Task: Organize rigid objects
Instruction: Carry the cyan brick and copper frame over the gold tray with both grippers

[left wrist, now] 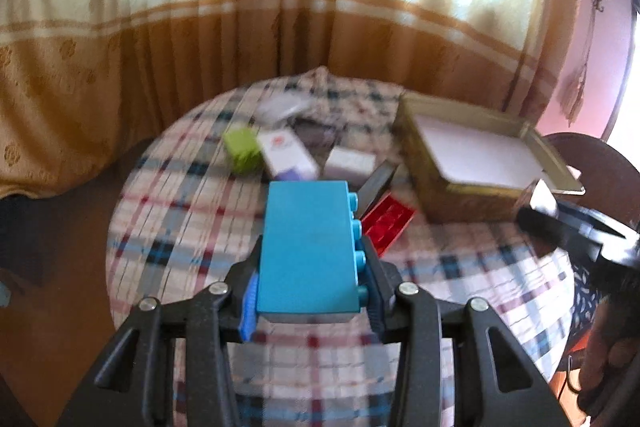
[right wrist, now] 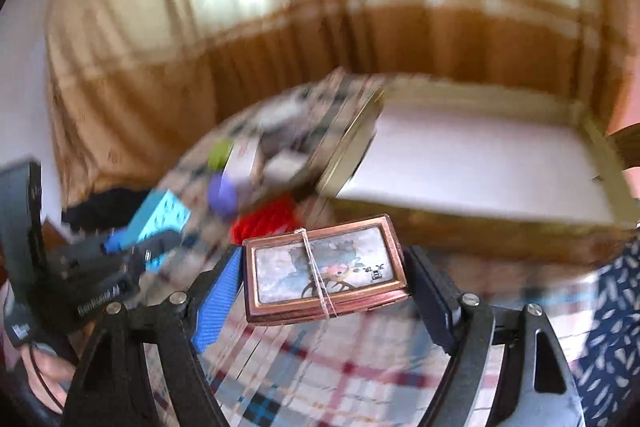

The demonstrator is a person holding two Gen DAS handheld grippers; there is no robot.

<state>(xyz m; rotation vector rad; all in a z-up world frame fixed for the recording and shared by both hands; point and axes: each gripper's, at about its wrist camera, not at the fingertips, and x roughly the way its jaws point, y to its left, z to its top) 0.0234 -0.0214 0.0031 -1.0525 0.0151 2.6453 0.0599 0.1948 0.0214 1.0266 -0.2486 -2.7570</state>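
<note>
Blue toy brick (left wrist: 310,247), clenched between the fingers of the left gripper (left wrist: 312,291), and a copper-framed case (right wrist: 324,269), held in the right gripper (right wrist: 326,279), both hang above the plaid tabletop (left wrist: 192,223). Judged step: carrying; next, each should go into the open gold box (left wrist: 476,151) and be released.

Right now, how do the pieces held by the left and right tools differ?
The blue brick in the left tool is plain, thick, with studs along one side. The copper case in the right tool is flatter, has a pictured lid and is bound with white string. Both are rectangular, gripped from the sides and held above the plaid tablecloth.
</note>
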